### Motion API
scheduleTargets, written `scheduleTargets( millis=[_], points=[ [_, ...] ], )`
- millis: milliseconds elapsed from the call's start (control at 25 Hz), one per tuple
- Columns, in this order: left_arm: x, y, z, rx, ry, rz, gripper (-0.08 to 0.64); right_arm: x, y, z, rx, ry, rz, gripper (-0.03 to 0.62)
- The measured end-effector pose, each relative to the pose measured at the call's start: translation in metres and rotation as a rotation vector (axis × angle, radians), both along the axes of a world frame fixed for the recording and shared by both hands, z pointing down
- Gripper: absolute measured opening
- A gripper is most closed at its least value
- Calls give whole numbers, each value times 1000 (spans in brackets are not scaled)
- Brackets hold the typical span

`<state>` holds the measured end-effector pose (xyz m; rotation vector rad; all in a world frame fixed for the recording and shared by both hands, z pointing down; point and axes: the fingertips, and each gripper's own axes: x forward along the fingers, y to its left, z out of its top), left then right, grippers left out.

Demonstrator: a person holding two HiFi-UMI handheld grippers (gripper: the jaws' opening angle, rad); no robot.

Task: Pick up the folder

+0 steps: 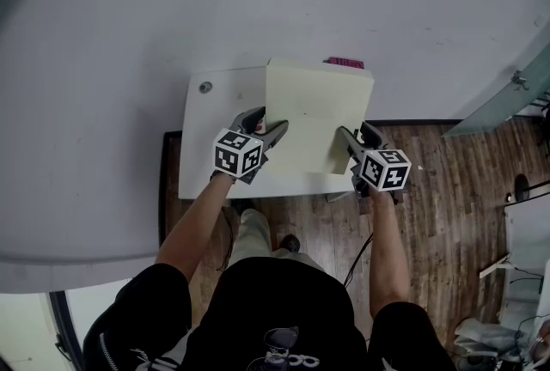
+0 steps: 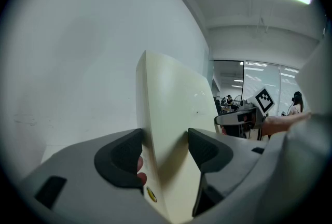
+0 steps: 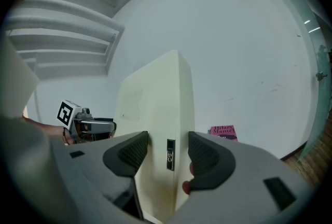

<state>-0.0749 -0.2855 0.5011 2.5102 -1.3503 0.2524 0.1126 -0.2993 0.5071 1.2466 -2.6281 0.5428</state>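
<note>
White wall [image 1: 258, 9] fills most of what we see, with wood floor [image 1: 447, 189] off to the side of the right tongs [image 3: 168, 153]. Below both tongs sits the small white counter [image 1: 215, 129], pushed against that wall.

Between the tongs is the cream folder [image 1: 314, 116], stood up on edge rather than lying flat. We judge it to be lifted, or nearly so, though no view shows its lower edge clear of the counter. We take one side in each tool so the broad panel cannot swing or sag.

Our left tongs [image 2: 165, 151] are clamped on the thin open edge, a pad pressed to each face. The right tongs are clamped on the thicker spine side, where a small dark label [image 3: 170, 154] sits between the pads.

Beyond the right tongs, past the folder and close to the wall, lies a pink book [image 3: 224, 132], apart from our grip.
</note>
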Motion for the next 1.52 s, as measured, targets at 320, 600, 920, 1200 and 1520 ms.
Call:
scheduleTargets(
  millis=[320,600,920,1200,1520],
  points=[
    [-4,-4,0,2,-9,9,291,-3,-2,1,-3,5,1,258],
    [-4,-5,4,-4,-8,15,291,-3,-2,4,-1,17,10,252],
    [-3,-8,4,-4,-7,26,291,-2,-3,6,-6,19,20,250],
    [-3,-7,4,-4,-7,27,291,-2,-2,6,-3,24,20,249],
    [-3,-8,4,-2,-8,29,291,-3,-2,5,-3,27,19,247]
  ],
)
